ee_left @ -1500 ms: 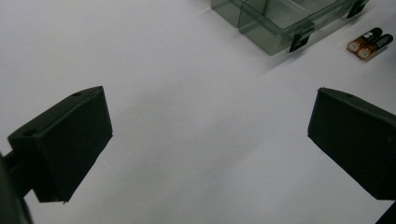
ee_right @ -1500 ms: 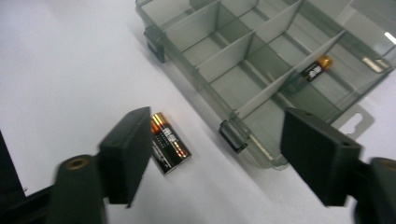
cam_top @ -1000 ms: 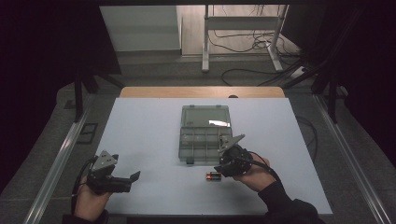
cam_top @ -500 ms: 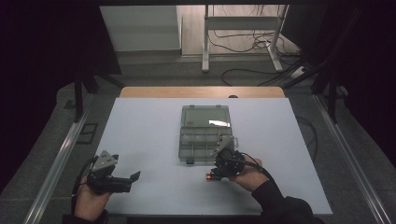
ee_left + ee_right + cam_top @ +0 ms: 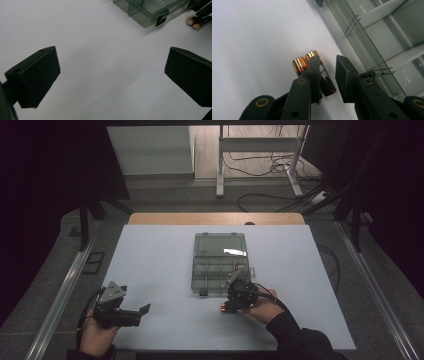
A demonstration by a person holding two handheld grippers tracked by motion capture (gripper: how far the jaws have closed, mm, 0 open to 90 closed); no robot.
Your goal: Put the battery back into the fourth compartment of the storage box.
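Two batteries (image 5: 312, 70) are lying just beside the clear organizer box (image 5: 220, 265), the right gripper (image 5: 327, 75) hovering narrowly parted over them, gripping nothing, while the left gripper (image 5: 110, 75) is gaping wide and empty, well apart from that box.

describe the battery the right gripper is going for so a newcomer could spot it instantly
Start at the clear plastic compartment box in the middle of the white table. Just off its near right corner, under the right gripper, two batteries lie side by side. The target battery is the one nearer the box, between the open jaws; its twin lies outside them.
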